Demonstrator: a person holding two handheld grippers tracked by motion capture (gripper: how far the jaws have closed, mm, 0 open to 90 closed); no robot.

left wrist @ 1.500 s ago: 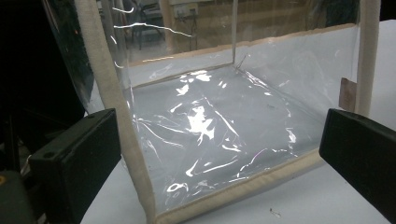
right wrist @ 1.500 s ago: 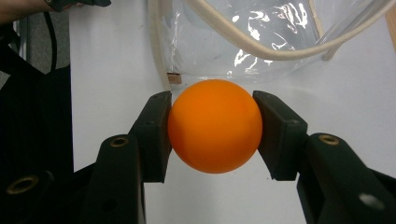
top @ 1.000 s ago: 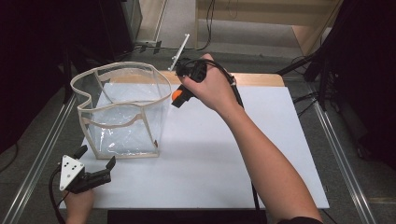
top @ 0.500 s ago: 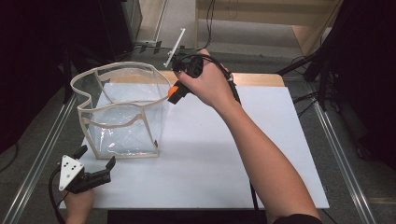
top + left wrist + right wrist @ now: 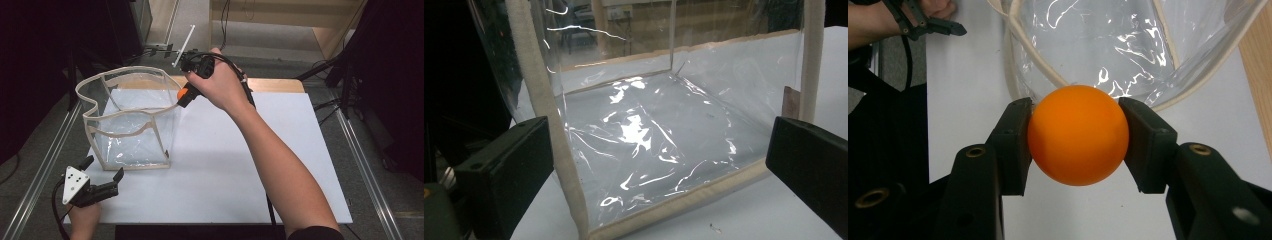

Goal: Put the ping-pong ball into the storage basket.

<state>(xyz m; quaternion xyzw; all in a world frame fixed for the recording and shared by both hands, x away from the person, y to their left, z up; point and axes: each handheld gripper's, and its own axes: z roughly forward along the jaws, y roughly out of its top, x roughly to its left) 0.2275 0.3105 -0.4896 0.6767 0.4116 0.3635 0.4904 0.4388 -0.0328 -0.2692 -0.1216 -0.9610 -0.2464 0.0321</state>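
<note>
Right gripper (image 5: 1075, 145), fingers clamped on the orange ball (image 5: 1078, 141), hangs just outside the clear bag's (image 5: 131, 122) rim at 3 o'clock; left gripper (image 5: 102, 183) fingers apart.

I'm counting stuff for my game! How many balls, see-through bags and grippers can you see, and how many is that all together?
Orange ball: 1, held between the fingers of the right gripper
Clear bag with cream trim: 1, standing open on the white table
Grippers: 2, counting the left gripper, its fingers wide apart
Total: 4
</note>
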